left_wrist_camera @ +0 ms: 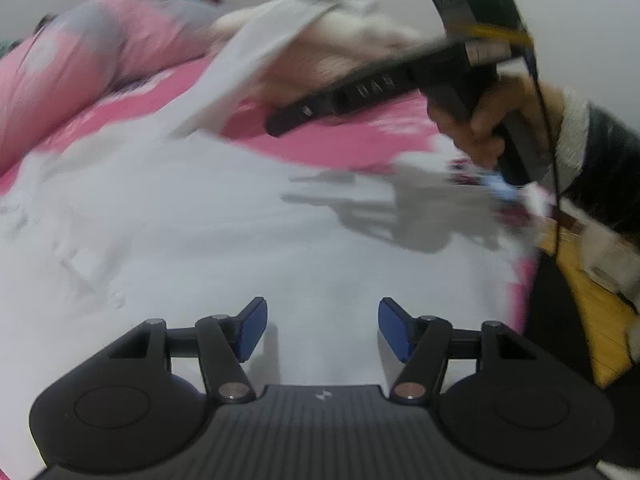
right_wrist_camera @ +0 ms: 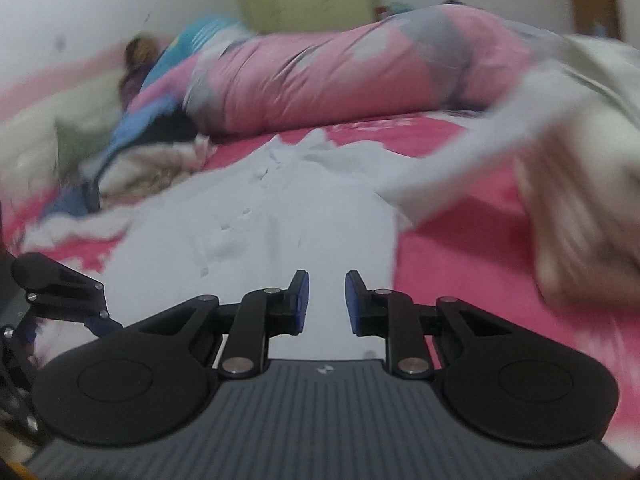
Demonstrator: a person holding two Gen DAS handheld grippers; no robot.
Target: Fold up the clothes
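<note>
A white garment (left_wrist_camera: 208,216) lies spread flat on the pink bed (left_wrist_camera: 340,148). My left gripper (left_wrist_camera: 323,326) hovers low over its near part, open, with nothing between the blue pads (left_wrist_camera: 252,330). One white sleeve (left_wrist_camera: 252,64) is up in the air and blurred, with a cream fuzzy part (left_wrist_camera: 348,44) at its end. My right gripper (left_wrist_camera: 280,124) reaches in from the right below that sleeve. In the right wrist view the right gripper (right_wrist_camera: 327,304) is open with a narrow, bare gap over the garment (right_wrist_camera: 280,216). The sleeve (right_wrist_camera: 452,164) streaks past on its right, apart from the fingers.
A rolled pink and grey quilt (right_wrist_camera: 360,76) lies along the back of the bed. A pile of blue and cream clothes (right_wrist_camera: 152,152) sits at the left. A hand (left_wrist_camera: 476,128) holds the right gripper. Yellow wood floor (left_wrist_camera: 596,312) shows past the bed's right edge.
</note>
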